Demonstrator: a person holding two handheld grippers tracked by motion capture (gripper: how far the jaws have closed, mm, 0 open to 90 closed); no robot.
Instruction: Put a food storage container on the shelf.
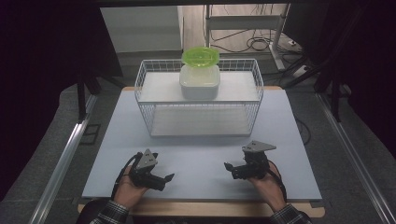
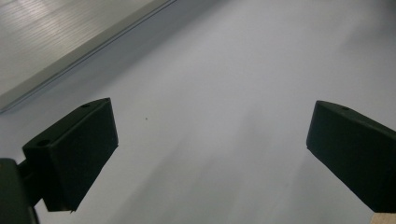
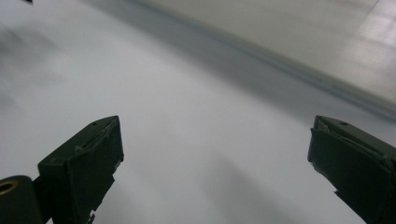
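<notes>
A white square tub [image 1: 200, 83] stands on the upper shelf of a white wire rack [image 1: 145, 111] at the middle back of the table, with a bright green lid [image 1: 201, 56] on top of it. My left gripper [image 1: 164, 181] lies low at the front left, held in a hand, jaws pointing right. My right gripper [image 1: 230, 171] lies at the front right, jaws pointing left. Both are far in front of the rack. In the left gripper view the left gripper [image 2: 210, 140] is open over bare mat. The right gripper [image 3: 215, 154] is open the same way.
A pale blue-grey mat [image 1: 201, 156] covers the table, with its wooden edge showing at the front. The rack's lower shelf [image 1: 198, 122] holds nothing. Aluminium rails [image 1: 60, 163] run along both sides. Cables [image 1: 257, 44] and a metal frame lie on the floor behind.
</notes>
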